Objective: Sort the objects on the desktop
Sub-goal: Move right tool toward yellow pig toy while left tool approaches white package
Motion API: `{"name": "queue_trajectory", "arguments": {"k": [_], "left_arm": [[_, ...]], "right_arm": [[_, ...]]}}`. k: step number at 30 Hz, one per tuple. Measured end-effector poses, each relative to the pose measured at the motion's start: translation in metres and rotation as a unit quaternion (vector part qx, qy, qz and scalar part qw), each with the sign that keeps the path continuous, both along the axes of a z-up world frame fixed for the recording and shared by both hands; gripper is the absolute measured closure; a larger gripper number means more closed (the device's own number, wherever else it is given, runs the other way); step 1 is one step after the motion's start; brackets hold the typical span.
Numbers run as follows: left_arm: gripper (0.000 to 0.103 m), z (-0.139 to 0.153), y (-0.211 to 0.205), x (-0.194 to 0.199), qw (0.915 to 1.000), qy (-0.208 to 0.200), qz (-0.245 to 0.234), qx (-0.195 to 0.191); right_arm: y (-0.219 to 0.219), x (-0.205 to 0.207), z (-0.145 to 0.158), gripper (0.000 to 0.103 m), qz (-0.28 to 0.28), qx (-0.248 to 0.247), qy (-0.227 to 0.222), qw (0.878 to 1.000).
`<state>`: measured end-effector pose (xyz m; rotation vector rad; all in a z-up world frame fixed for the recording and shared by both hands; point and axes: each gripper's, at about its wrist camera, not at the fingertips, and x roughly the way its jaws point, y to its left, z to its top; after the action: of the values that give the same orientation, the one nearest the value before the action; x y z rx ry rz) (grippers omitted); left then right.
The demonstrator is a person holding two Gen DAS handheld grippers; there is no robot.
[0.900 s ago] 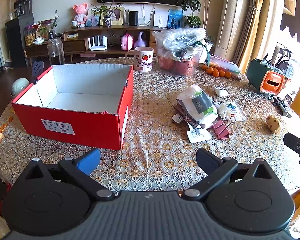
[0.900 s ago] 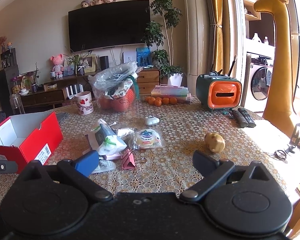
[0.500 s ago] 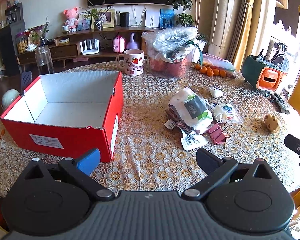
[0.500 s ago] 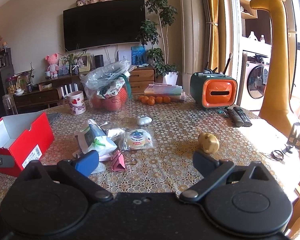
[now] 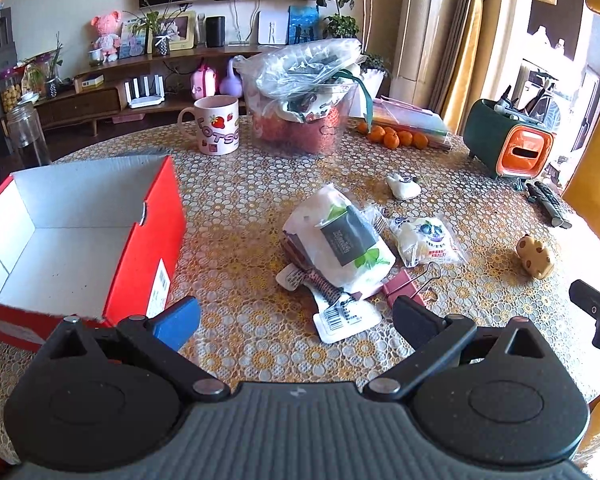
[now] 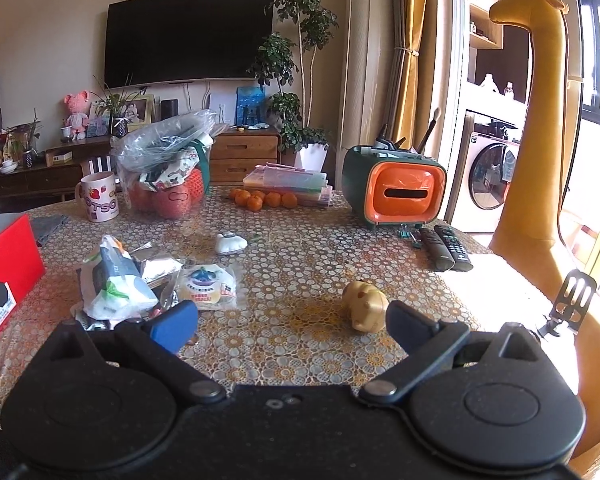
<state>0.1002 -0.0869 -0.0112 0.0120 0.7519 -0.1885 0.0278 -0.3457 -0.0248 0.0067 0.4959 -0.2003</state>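
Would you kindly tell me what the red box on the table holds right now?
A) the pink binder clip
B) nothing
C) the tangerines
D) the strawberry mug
B: in the left wrist view the red box shows only its bare white inside, while the clip, mug and tangerines all sit out on the table.

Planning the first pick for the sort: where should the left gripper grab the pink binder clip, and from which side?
Grip the pink binder clip across its folded pink body, coming from above. It lies flat on the table with its wire handles splayed toward the right, too thin to pinch. The left gripper is open and empty. The white wipes pack crowds its left edge, so stay toward the clip's right.
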Motion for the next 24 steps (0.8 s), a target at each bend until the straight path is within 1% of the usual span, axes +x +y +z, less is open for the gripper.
{"name": "queue_trajectory", "arguments": {"k": [4,7,13,16,18,21,24], "left_arm": [[0.000,0.000,-0.020,0.017,0.9998,-0.011,-0.016,0.011],[0.000,-0.002,-0.033,0.031,0.9995,-0.007,-0.024,0.020],[0.000,-0.008,-0.046,0.065,0.9996,0.011,-0.001,0.027],[0.000,-0.012,-0.051,0.080,0.9993,0.013,0.004,0.034],[0.000,-0.014,-0.055,0.091,0.9990,0.022,0.013,0.036],[0.000,-0.017,-0.061,0.102,0.9989,0.031,0.015,0.033],[0.000,-0.023,-0.068,0.114,0.9982,0.043,0.018,0.037]], "right_arm": [[-0.015,0.015,-0.010,0.003,-0.006,-0.011,0.009,1.000],[-0.025,0.027,-0.018,0.003,-0.009,-0.020,0.018,1.000],[-0.042,0.047,-0.031,0.005,-0.012,-0.022,0.030,0.999],[-0.050,0.055,-0.037,0.005,-0.011,-0.026,0.034,0.999],[-0.054,0.060,-0.041,0.005,-0.009,-0.028,0.037,0.999],[-0.061,0.068,-0.046,0.005,-0.010,-0.028,0.043,0.999],[-0.068,0.076,-0.052,0.005,-0.011,-0.029,0.047,0.998]]}}
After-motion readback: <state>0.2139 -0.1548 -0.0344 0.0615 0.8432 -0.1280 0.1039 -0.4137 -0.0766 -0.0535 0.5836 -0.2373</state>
